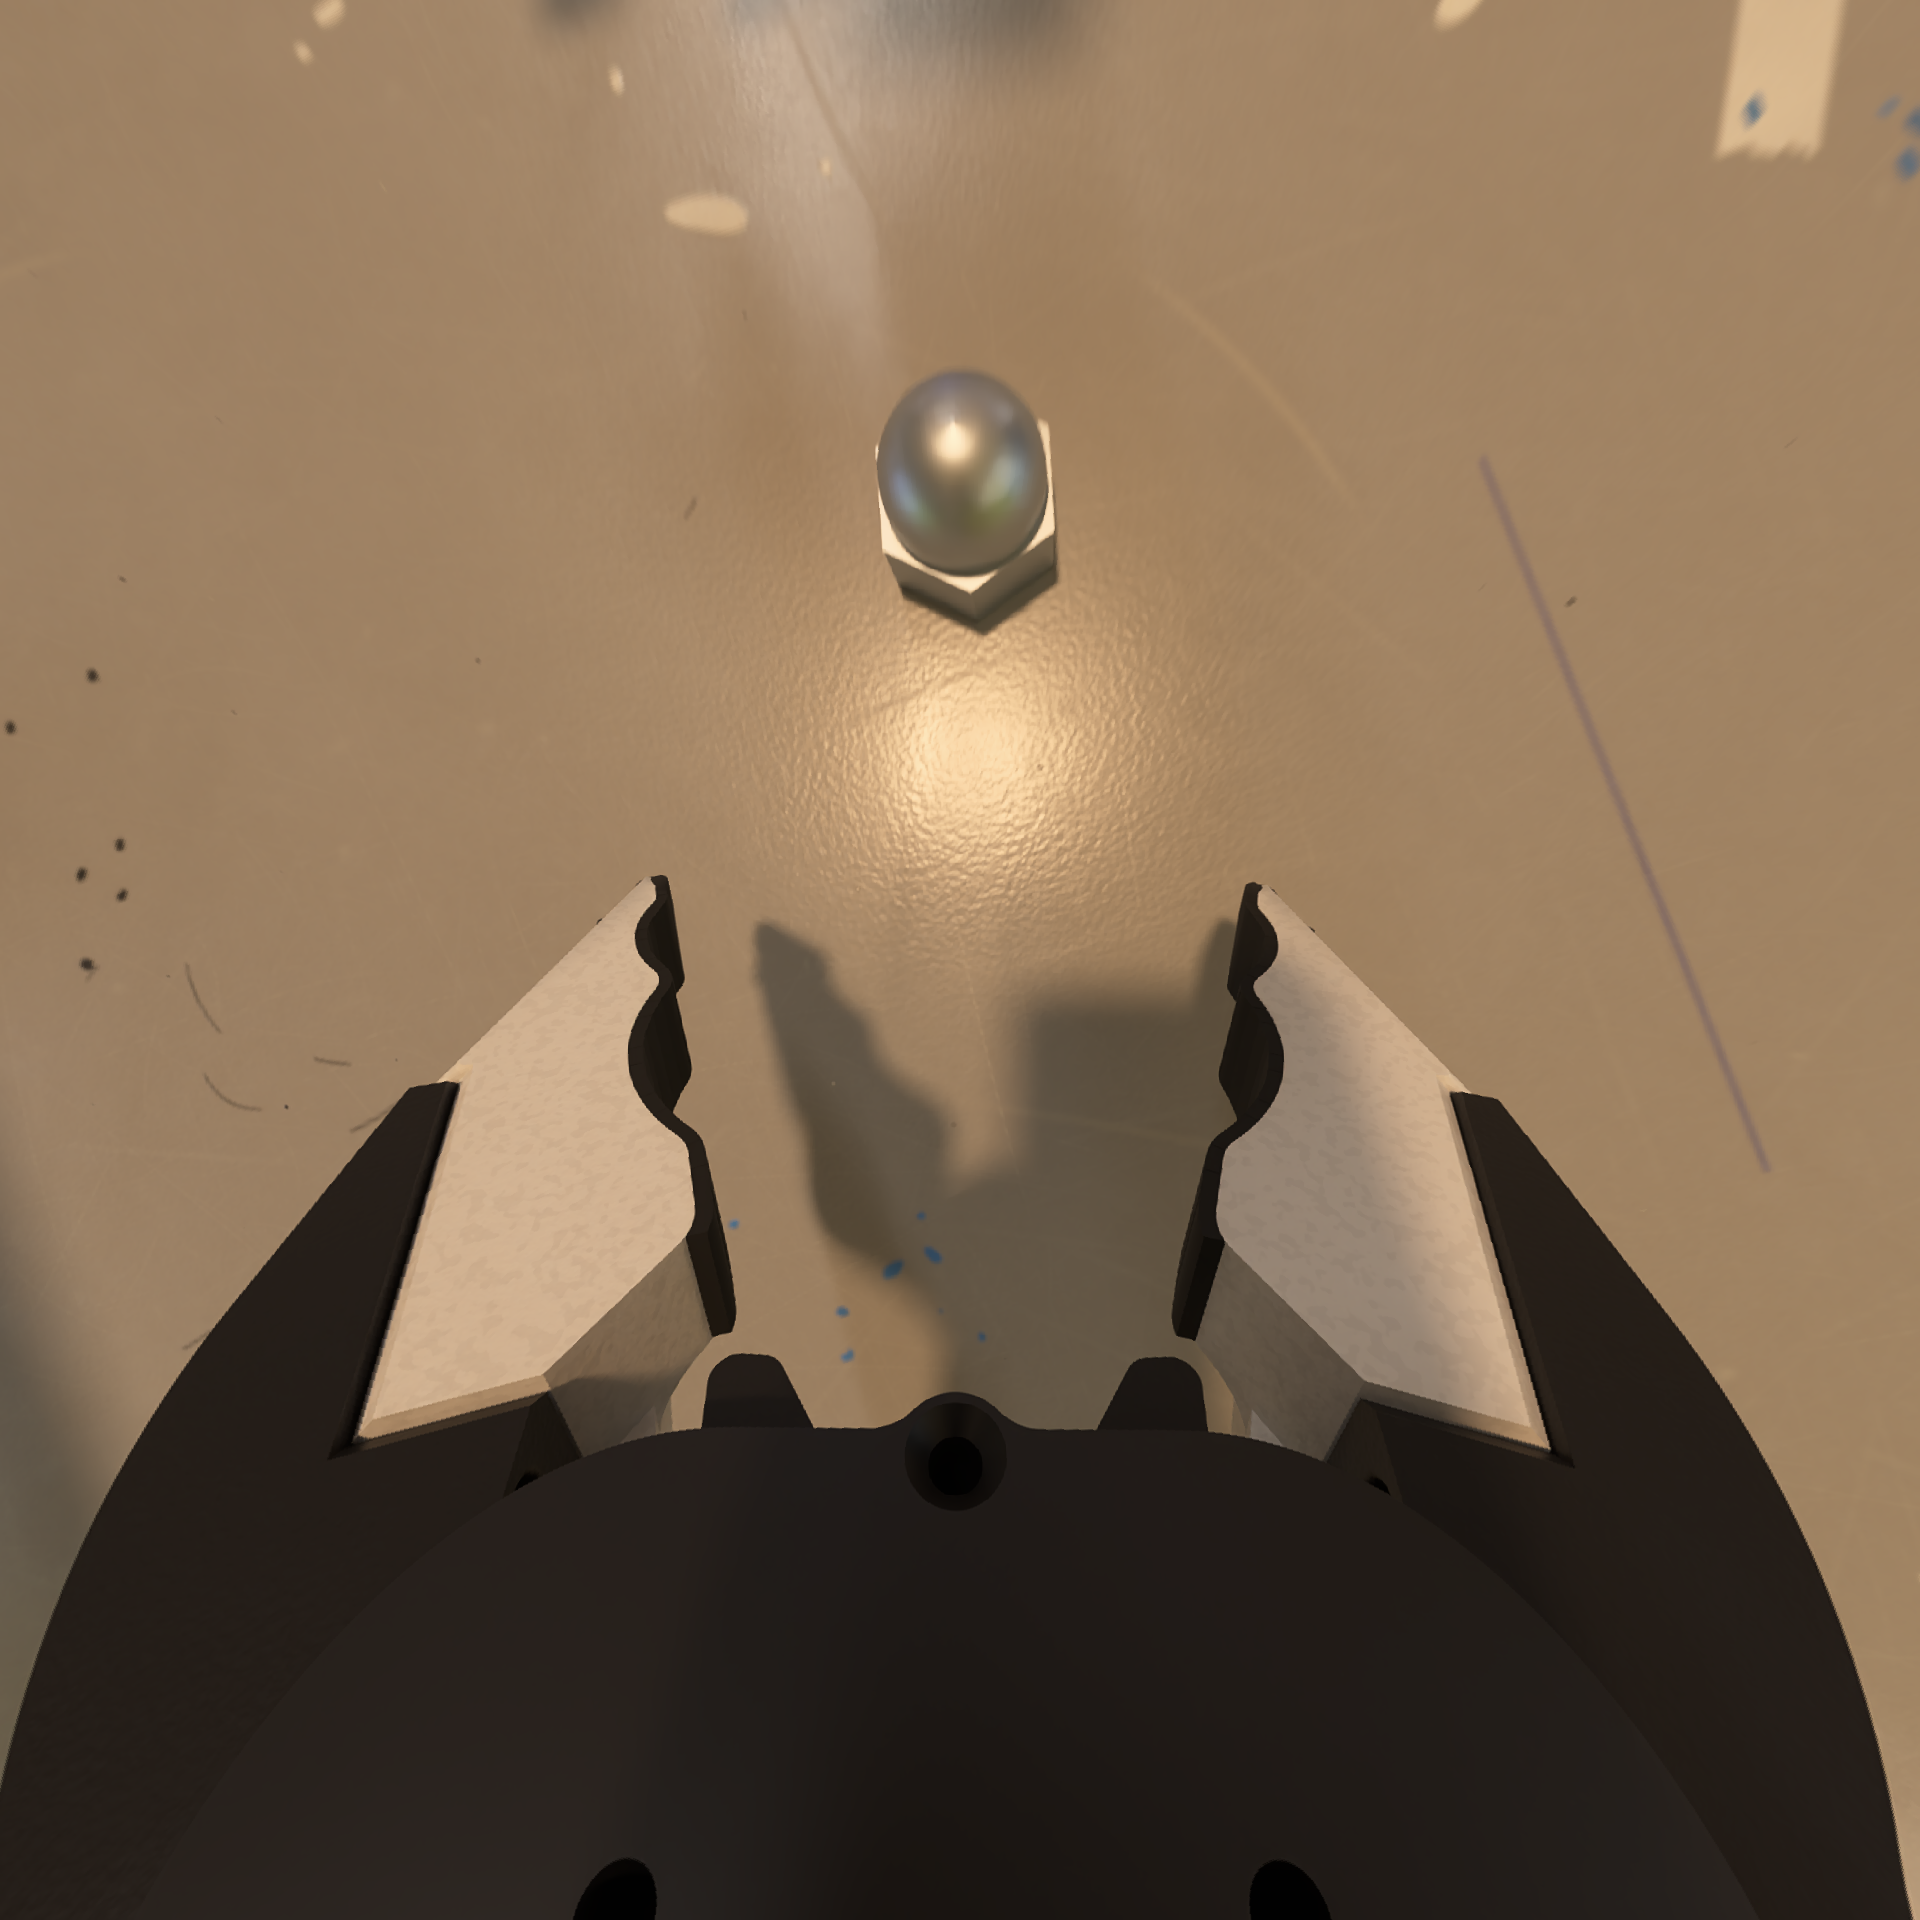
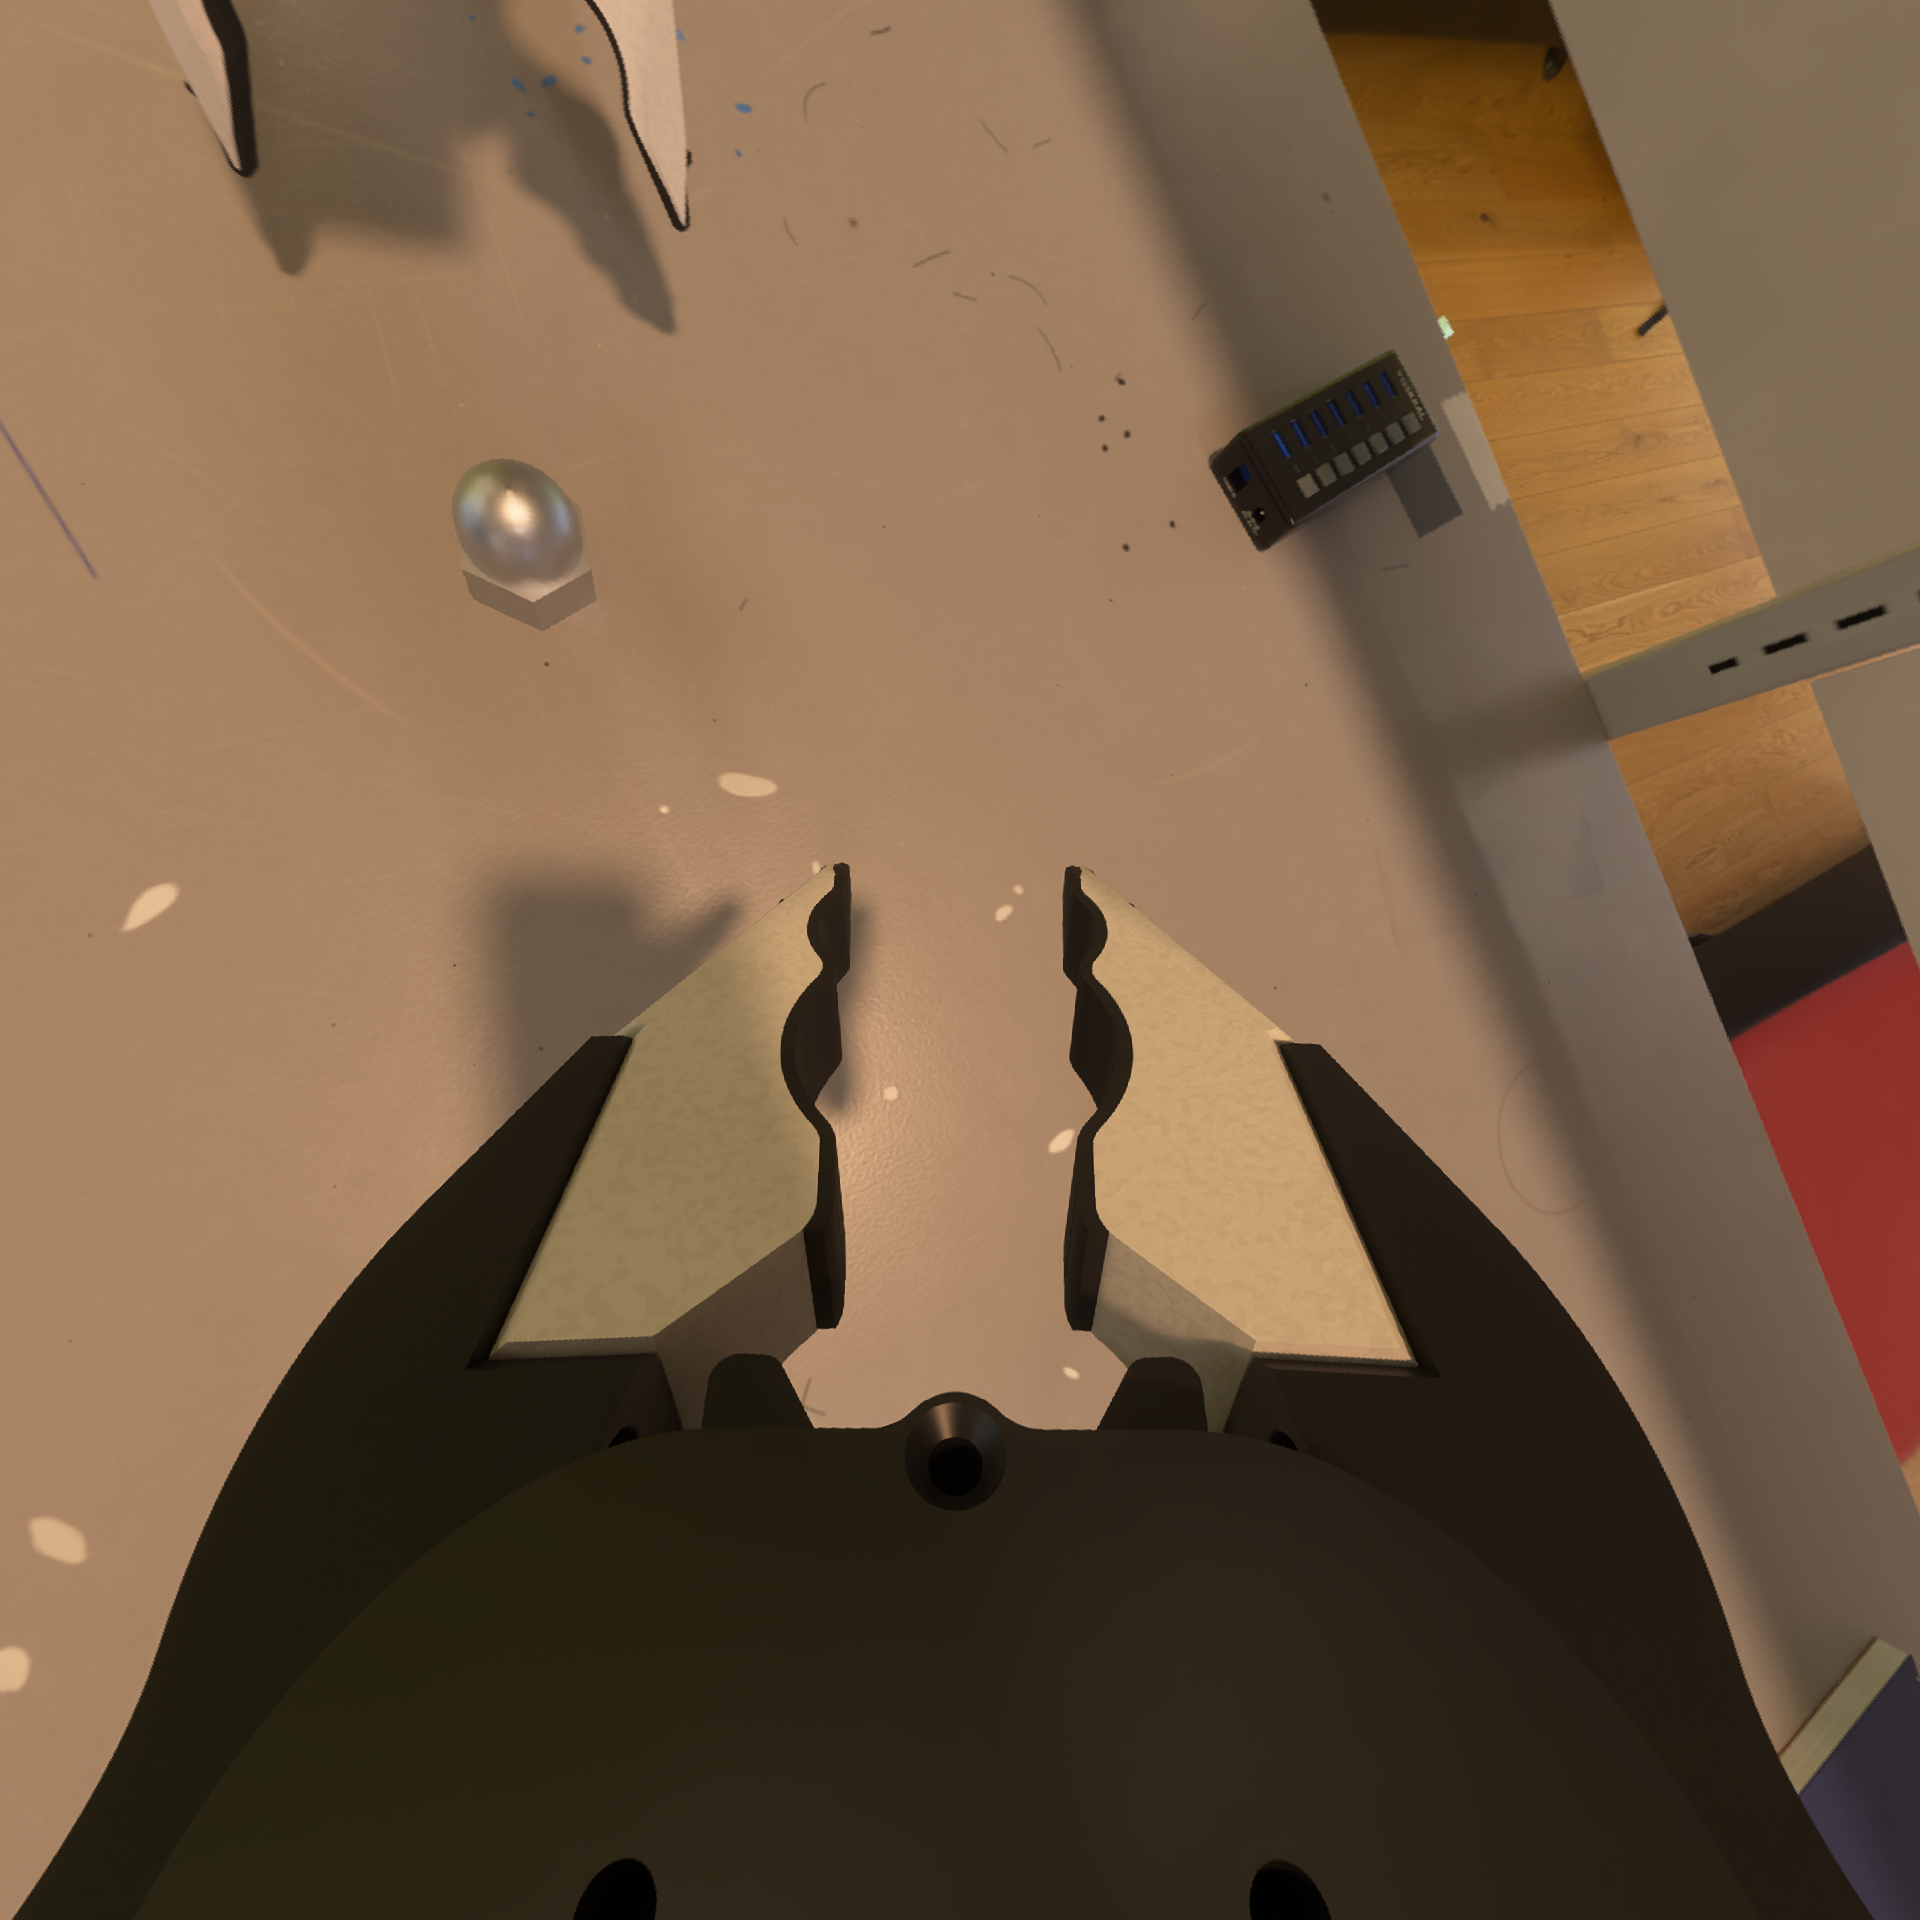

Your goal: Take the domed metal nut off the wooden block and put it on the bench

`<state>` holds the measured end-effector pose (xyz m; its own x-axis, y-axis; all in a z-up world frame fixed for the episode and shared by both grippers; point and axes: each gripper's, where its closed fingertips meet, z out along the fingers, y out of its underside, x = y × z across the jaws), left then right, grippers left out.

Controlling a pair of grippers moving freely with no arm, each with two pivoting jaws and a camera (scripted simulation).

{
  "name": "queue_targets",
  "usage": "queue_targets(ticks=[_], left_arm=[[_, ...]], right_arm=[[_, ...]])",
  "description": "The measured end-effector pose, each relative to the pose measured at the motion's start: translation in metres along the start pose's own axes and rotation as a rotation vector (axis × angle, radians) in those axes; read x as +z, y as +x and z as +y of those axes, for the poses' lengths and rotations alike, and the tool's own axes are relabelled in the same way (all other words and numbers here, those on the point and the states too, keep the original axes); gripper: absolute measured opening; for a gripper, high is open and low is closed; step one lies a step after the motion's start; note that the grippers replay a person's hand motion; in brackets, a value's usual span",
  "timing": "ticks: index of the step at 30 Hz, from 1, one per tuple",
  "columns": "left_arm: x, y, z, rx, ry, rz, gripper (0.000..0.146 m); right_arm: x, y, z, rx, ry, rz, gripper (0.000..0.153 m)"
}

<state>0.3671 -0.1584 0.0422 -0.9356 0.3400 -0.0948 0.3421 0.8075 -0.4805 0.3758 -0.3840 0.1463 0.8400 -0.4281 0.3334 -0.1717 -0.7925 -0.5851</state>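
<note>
Domed nut (image 1: 964, 497) sits upright on the bare table (image 1: 1351, 727), no wooden block in sight, left gripper (image 1: 956, 894) wide & empty just short of it, right gripper (image 2: 956, 878) narrower & empty off to the side; main risk: a stray fingertip nudge sliding or tipping the smooth nut

A workshop or lab: the tan desk (image 2: 935, 644) is scuffed, paint-flecked and pen-marked, a black multi-port hub (image 2: 1325, 462) sits ahead-right of the right tool (image 2: 956, 883), with wooden flooring (image 2: 1538, 343) beyond the edge.
</note>
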Motion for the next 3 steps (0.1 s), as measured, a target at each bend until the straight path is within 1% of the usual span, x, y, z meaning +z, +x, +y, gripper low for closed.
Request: queue_targets(ticks=[3], left_arm=[[0.0113, -0.0004, 0.0072, 0.019, -0.043, 0.006, 0.109]], right_arm=[[0.0054, -0.0039, -0.0029, -0.014, -0.009, -0.017, 0.041]])
